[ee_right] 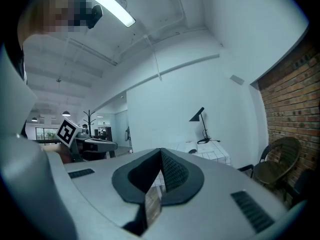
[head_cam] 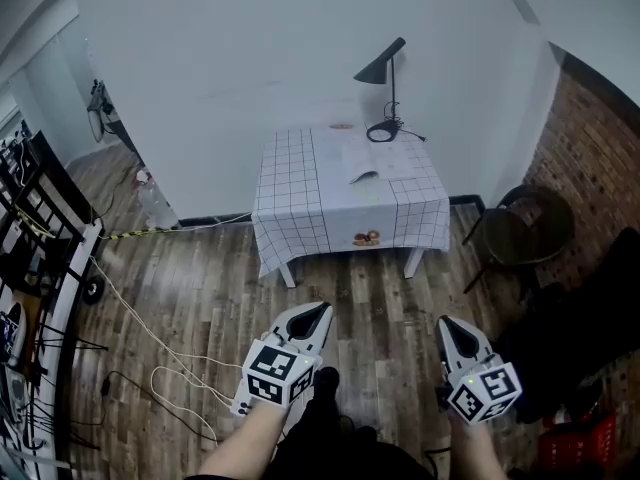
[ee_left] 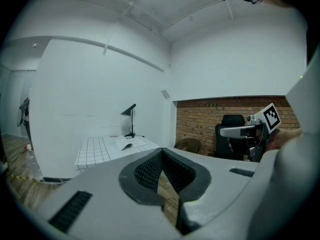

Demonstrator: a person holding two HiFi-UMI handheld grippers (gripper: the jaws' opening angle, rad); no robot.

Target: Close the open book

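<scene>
left gripper: mine, clenched, the tips meeting with nothing between them; it hangs over the wooden floor at 7 o'clock in the head view
right gripper: mine too, clenched the same way and empty, at 5 o'clock in the head view, roughly level with the other
open book: lying pages up on the table, dead ahead of me at 12 o'clock and well apart from both grippers (one page arches up a little at its near edge)
table: covered by a white checked cloth, pushed against the white wall at 12 o'clock; the book sits on its right half
lamp: black, upright on the table's far right corner, at 1 o'clock from the book, its round base just beside the book's far edge
chair: dark and round-backed, by the brick wall, at 4 o'clock from the table
cables: pale, looping over the floor at 9 o'clock from my left gripper
red basket: on the floor at 4 o'clock from my right gripper
</scene>
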